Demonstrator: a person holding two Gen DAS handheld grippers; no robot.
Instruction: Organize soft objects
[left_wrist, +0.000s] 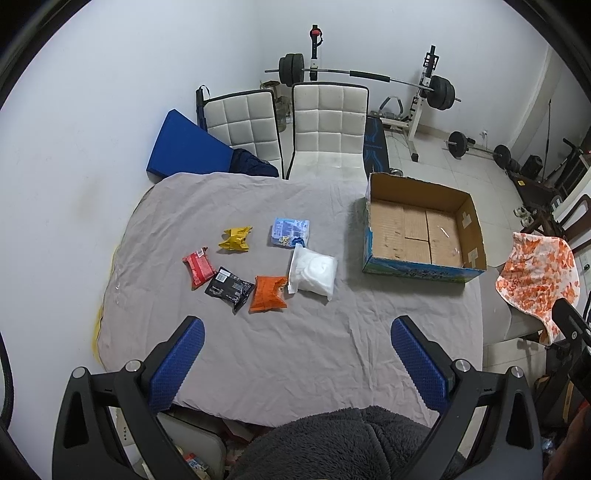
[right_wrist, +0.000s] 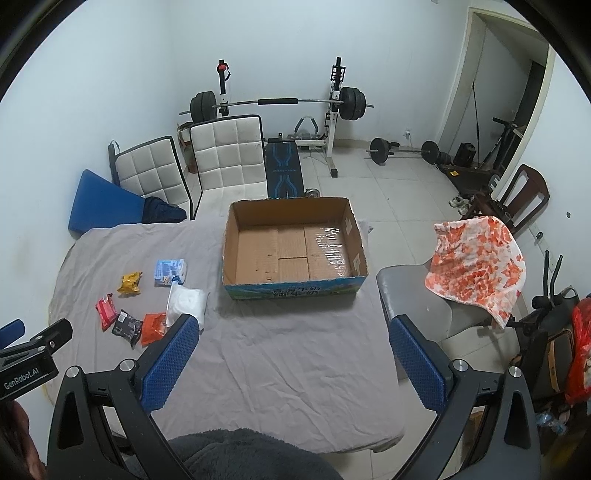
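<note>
Several soft packets lie on the grey cloth-covered table (left_wrist: 295, 350): a yellow one (left_wrist: 235, 238), a red one (left_wrist: 198, 266), a black one (left_wrist: 229, 288), an orange one (left_wrist: 269, 294), a white one (left_wrist: 314, 273) and a light blue one (left_wrist: 289, 231). An open, empty cardboard box (left_wrist: 421, 229) stands at the table's right; in the right wrist view the box (right_wrist: 293, 247) is straight ahead. My left gripper (left_wrist: 297, 332) is open and empty, above the near table, short of the packets. My right gripper (right_wrist: 291, 332) is open and empty, in front of the box.
Two white padded chairs (left_wrist: 325, 125) stand behind the table. A grey chair with an orange-patterned cloth (right_wrist: 476, 266) is to the right. A blue mat (left_wrist: 184, 147) leans on the left wall. A barbell rack (right_wrist: 277, 103) and weights stand behind.
</note>
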